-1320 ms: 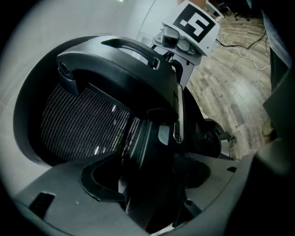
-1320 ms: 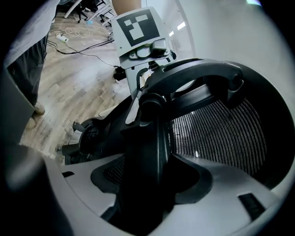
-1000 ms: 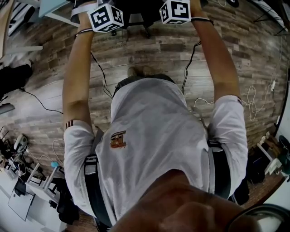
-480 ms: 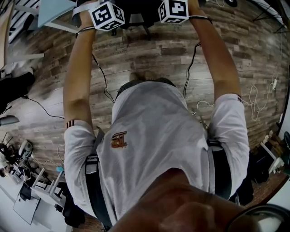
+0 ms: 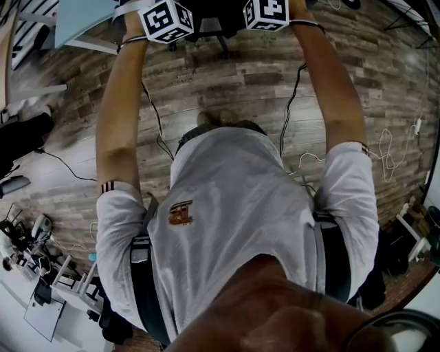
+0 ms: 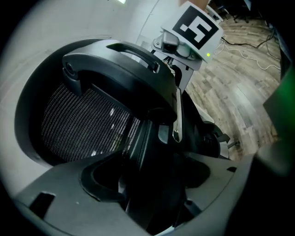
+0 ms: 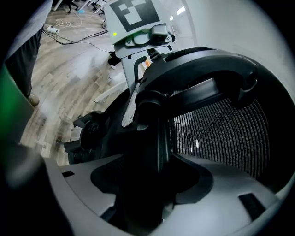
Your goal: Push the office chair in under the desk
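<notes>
The black office chair [image 5: 206,29] shows at the top edge of the head view, between my two marker cubes. A pale blue desk [image 5: 81,19] lies at the top left. In the left gripper view the chair's mesh back [image 6: 83,124] fills the left side, and my left gripper [image 6: 148,184] is shut on the dark upright of the back frame. The right gripper [image 7: 146,184] is shut on the same frame from the other side, with the mesh [image 7: 221,129] to its right. Each gripper view shows the other gripper's marker cube [image 6: 196,30] [image 7: 133,14] just beyond the headrest.
Black and white cables [image 5: 155,113] trail over the wood-plank floor [image 5: 240,75], with a power strip [image 5: 416,127] at the right. The chair's wheeled base [image 5: 221,48] stands ahead of my feet. Gear and stands [image 5: 41,275] crowd the lower left, and a dark bag [image 5: 20,130] lies at the left.
Both marker cubes and the chair have shifted towards the top of the head view and the desk. The person has stepped forward. Both grips stay the same.
</notes>
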A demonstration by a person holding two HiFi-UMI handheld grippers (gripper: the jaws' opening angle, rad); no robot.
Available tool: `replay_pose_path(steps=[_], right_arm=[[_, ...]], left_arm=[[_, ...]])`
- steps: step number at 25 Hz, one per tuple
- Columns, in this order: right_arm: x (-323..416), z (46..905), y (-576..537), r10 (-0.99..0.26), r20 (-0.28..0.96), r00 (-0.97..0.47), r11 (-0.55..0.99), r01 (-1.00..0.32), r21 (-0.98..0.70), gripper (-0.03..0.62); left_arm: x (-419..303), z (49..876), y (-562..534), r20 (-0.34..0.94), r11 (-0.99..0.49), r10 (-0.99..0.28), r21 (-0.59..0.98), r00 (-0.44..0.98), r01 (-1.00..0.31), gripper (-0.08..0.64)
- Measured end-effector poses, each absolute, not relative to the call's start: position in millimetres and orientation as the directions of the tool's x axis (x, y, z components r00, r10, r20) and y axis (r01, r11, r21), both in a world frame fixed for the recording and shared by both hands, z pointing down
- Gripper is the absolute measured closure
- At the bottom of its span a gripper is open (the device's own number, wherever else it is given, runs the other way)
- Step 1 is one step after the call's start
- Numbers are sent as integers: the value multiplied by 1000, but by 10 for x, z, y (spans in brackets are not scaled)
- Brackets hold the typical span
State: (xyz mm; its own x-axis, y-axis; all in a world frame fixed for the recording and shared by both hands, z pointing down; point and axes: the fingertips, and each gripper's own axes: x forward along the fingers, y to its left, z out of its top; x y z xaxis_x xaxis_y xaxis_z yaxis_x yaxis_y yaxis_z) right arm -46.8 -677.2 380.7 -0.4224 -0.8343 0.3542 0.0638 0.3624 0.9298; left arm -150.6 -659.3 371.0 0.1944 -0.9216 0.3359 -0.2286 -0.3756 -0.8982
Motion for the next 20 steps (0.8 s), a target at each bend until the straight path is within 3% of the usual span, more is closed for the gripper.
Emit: replay_pose_path(steps=[20], right_arm=[[-175,3820,-7056,-842,348,-412,360,52,932,328]], left_arm=[[-1158,3711,-6778,328,-379,-917,-894,229,-237,218]])
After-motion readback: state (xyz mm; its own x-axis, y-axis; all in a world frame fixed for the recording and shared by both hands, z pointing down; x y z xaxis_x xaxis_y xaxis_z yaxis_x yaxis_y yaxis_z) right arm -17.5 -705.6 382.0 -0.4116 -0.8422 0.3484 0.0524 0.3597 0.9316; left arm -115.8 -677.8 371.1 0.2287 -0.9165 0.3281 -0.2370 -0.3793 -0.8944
